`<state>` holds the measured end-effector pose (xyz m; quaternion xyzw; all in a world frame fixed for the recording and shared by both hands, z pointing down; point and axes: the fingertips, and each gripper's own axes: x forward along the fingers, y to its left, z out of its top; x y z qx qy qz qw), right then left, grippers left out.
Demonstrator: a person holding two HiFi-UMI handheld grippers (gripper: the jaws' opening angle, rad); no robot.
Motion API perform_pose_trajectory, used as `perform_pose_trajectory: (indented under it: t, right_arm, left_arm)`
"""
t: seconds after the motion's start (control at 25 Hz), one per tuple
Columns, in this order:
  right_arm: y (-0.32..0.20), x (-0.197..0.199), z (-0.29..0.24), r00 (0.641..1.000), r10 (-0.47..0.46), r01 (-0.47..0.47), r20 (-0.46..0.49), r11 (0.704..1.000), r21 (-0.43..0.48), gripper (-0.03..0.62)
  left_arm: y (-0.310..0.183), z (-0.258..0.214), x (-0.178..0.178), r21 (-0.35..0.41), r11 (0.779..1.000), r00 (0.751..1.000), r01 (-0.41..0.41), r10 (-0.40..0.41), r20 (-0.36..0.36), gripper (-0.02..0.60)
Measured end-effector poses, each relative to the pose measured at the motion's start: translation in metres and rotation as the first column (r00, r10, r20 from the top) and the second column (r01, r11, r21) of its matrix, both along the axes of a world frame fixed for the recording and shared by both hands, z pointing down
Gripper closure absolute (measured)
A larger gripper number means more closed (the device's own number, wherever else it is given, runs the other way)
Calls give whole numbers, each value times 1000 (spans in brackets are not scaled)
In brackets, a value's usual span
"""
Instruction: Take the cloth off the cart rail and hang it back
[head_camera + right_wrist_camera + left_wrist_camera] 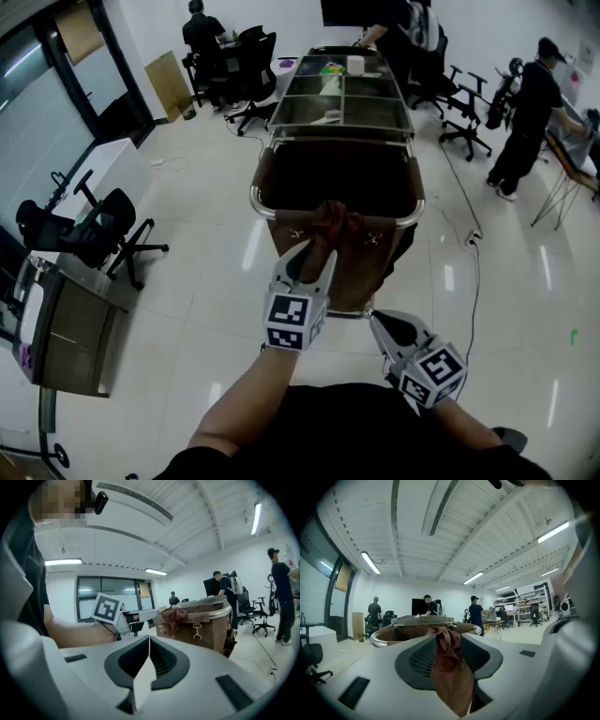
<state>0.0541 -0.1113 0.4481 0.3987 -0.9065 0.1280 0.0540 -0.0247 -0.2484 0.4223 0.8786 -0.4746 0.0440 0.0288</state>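
Observation:
A reddish-brown cloth (334, 221) hangs bunched over the chrome rail (265, 210) at the near end of the cart. My left gripper (317, 249) is open, and its tips reach up to the cloth's lower part. In the left gripper view the cloth (449, 663) hangs in the gap between the wide jaws, with the rail (377, 641) behind it. My right gripper (372, 316) is lower and to the right, shut on nothing. The right gripper view shows its tips (149, 638) touching, with the cloth (173, 616) on the rail (225, 612) some way ahead.
The cart carries a brown bag (337, 183) under the rail and shelves with bins (342, 89) beyond. Office chairs (103, 234) and a cabinet (66, 328) stand at the left. A person (525, 122) stands at the right, others at the back. A cable (464, 234) lies on the floor.

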Motion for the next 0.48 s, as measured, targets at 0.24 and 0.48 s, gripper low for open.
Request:
perform_pose_trajectory:
  t: [0.24, 0.48]
  right_arm:
    - [-11, 21, 1, 999, 39, -40, 8, 999, 11, 574]
    - [-12, 27, 3, 999, 50, -50, 5, 999, 5, 574]
  left_arm:
    - [-26, 13, 14, -16, 1000, 1000, -5, 5, 13, 420]
    - [-34, 20, 16, -38, 999, 1000, 5, -5, 1, 422]
